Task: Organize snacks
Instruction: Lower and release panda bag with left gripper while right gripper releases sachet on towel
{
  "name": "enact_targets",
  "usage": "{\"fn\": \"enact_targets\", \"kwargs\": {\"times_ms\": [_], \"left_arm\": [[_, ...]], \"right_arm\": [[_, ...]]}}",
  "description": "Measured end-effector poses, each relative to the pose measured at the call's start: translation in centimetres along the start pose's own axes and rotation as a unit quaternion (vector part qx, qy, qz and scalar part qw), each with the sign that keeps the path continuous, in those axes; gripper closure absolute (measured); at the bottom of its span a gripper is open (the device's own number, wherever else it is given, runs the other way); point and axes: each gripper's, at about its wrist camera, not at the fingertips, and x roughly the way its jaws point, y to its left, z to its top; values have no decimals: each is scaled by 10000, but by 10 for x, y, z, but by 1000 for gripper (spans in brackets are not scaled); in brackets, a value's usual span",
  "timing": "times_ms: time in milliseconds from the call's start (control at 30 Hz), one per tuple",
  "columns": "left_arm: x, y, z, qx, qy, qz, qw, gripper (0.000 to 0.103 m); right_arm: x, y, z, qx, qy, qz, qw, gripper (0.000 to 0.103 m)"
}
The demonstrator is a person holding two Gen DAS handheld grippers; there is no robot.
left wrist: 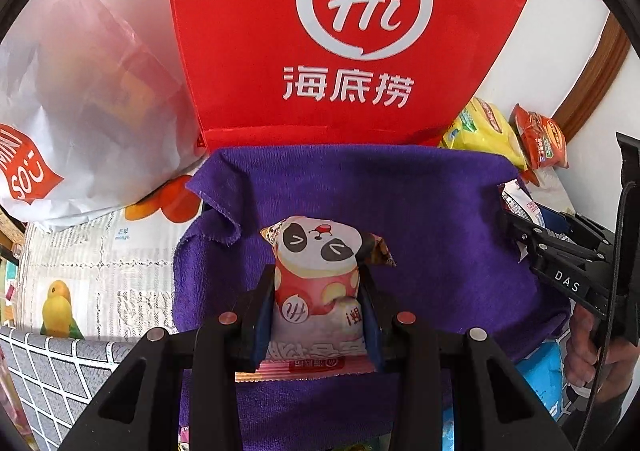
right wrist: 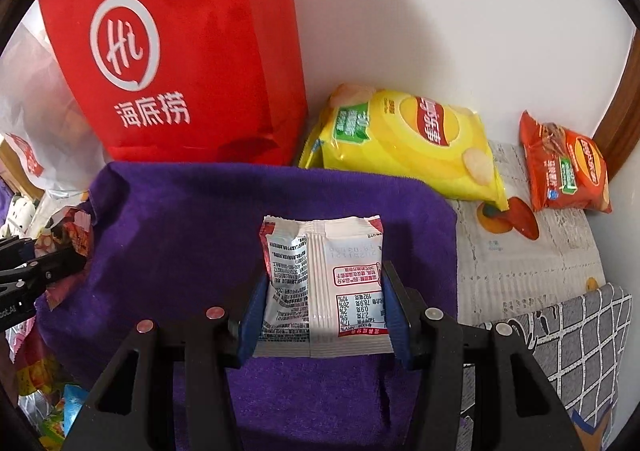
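Gripping a panda-print snack packet [left wrist: 320, 271] between their pads, the left tongs [left wrist: 318, 311] hold it above the purple cloth [left wrist: 420, 211]; the right tongs [right wrist: 324, 311] clamp a white snack packet [right wrist: 324, 271] over the same cloth, in front of the red bag [right wrist: 180, 51], with yellow chips [right wrist: 408, 143] lying beside it

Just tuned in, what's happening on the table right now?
A person holds a gripper in each hand, sorting snacks. The left gripper is shut on a panda-print snack packet, the right gripper on a white snack packet with its printed back showing. Both are held over a purple towel. Behind it stands a red bag; a yellow chip bag and an orange chip bag lie by the wall.
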Motion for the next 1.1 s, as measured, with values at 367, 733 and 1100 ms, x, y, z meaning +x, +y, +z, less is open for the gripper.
{"fn": "enact_targets", "kwargs": {"times_ms": [367, 733, 1100], "left_arm": [[10, -6, -2, 61, 139, -16, 9999, 67], [0, -6, 1, 88, 110, -166, 9998, 52], [-42, -3, 5, 139, -251, -290, 9992, 46]], "right_arm": [[4, -3, -3, -34, 120, -47, 9999, 47], [-24, 4, 1, -18, -158, 49, 9999, 28], [-67, 12, 1, 120, -685, -278, 9972, 19]]}}
